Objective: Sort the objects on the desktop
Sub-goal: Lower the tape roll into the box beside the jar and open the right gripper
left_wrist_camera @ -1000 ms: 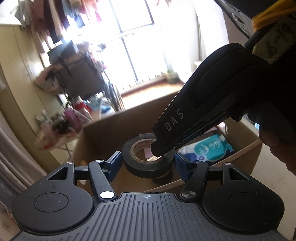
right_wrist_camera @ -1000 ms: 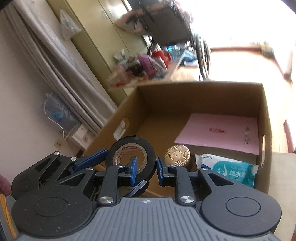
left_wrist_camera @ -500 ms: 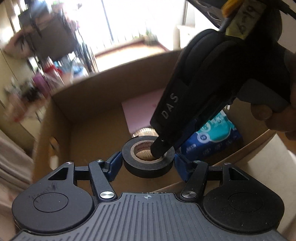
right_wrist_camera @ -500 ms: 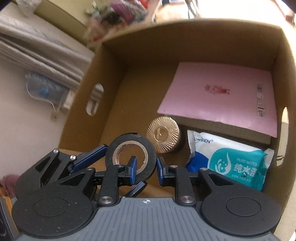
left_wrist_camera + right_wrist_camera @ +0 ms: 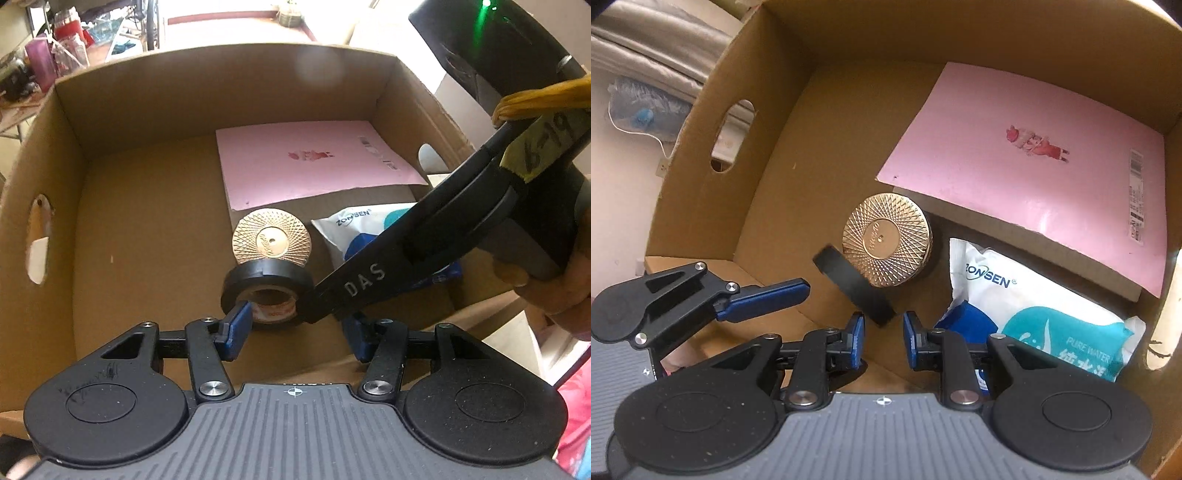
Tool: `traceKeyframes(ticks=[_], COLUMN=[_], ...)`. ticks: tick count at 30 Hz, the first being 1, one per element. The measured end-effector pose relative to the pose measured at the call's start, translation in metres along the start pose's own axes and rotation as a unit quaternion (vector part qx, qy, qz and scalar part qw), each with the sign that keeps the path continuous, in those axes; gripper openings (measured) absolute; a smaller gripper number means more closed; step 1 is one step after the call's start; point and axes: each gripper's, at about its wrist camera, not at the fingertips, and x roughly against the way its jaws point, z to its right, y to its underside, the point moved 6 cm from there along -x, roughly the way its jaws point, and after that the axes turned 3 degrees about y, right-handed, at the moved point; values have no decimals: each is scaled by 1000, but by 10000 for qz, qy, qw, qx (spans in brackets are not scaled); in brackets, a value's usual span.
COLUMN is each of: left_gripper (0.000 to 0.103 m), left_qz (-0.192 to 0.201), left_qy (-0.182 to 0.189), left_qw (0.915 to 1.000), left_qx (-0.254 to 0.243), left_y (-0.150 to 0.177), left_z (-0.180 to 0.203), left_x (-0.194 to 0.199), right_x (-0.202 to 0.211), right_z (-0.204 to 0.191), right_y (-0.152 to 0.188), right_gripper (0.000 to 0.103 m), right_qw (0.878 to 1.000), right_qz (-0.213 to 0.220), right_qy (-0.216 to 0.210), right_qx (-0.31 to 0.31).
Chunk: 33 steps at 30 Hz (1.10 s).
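The black tape roll [image 5: 266,275] hangs tilted over the cardboard box [image 5: 221,77], just above a gold lid [image 5: 271,238]. My left gripper [image 5: 297,326] has its jaws closing, still about a roll's width apart. Its left pad [image 5: 238,325] overlaps the roll's near rim, and the roll lies past the tips, not squeezed. In the right wrist view the roll [image 5: 855,288] shows edge-on. Its lower end sits just ahead of my right gripper [image 5: 884,330], whose jaws stand close together with neither pad pressing on it. One right finger [image 5: 369,277] crosses the roll's right rim.
Inside the box lie a pink booklet [image 5: 1034,155] at the back and a white-and-teal wipes pack [image 5: 1034,302] at the right. The box's left floor [image 5: 798,177] is bare cardboard. A hand [image 5: 554,288] holds the right gripper. Cluttered shelves stand beyond the box.
Both grippers have tipped downward over the box. The roll, held flat between the left pads with a right finger in its hole, now sits tilted beyond the fingertips. The left jaws narrowed slightly.
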Motion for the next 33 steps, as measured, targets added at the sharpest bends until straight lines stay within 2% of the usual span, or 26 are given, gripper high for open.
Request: traceKeyframes(ticks=[7,10,14,19,27,33], left_gripper=[57,62,62,62,63,63], left_qz=[4,78,91,53,-3,-57], left_qy=[50,14,-36,182,305,391], left_qw=[10000,10000,9999,9995,9991,9984], left_qx=[57,16,69,256,302,401], left_y=[-3,-3,-4,-4,-5,-4], left_z=[-1,-3,-11,-16,-18,-24], left_x=[-5,-3,-6,-13,-21,-24], right_x=[3,16,27,23,16,1], right_z=[6,4,-2,-10,-5,6], right_y=[5,7,7,9,-3,0], right_gripper=[25,26,26,27,26,19], right_qw=[9999,9995,9980,9969,9981,9973], right_qz=[17,266,574,680,506,40], right_qy=[-134,-187,-93,-121,-337,-588], right_qx=[-91,4,238,389,85,-443])
